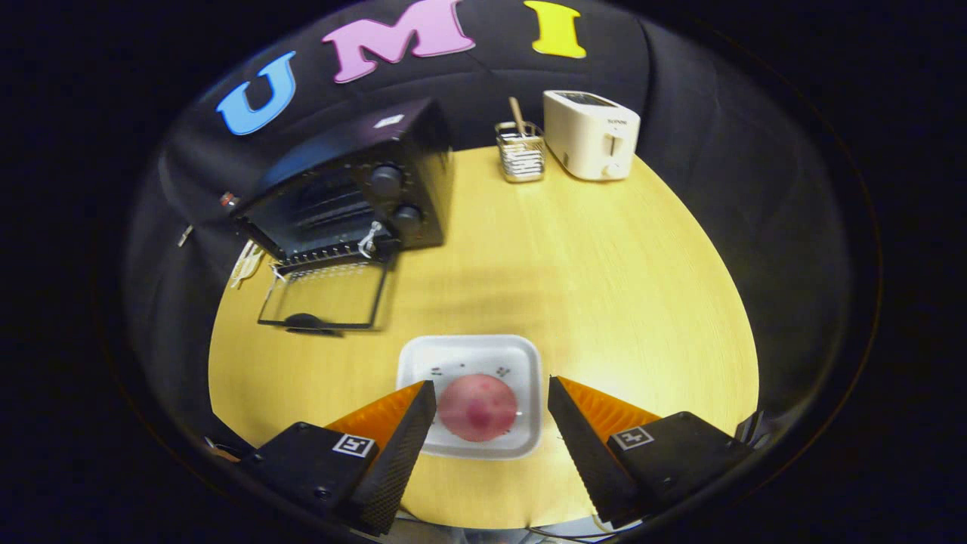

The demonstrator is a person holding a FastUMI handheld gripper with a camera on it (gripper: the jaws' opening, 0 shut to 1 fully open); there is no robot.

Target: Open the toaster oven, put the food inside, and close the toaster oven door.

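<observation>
Booth's got a round-edged pale yellow wooden desk (604,287) backed by black cloth, and everything you need is laid out on it. Your claw (491,397) hangs open above the near side of the desk, its two fingers spread wide with nothing pinched in them.

The food, a round pinkish-red patty-looking piece (477,408), sits right between your fingertips, resting on a white square plastic plate (468,355). The fingers flank it on either side and don't look like they're touching it, though how high you are above it is hard to tell from this angle. It's round, so there's no long axis to worry about, any approach angle works.

The black boxy toaster oven (355,189) is beyond the plate and off to your left, and its glass door (325,298) is already folded down flat onto the desk, so the opening step looks done to me. The cavity faces roughly toward you.

So I'd say: straight down and close on the food, then carry it forward and left over that lowered door. Watch the door's lip and handle, since they lie in the path to the rack.
</observation>
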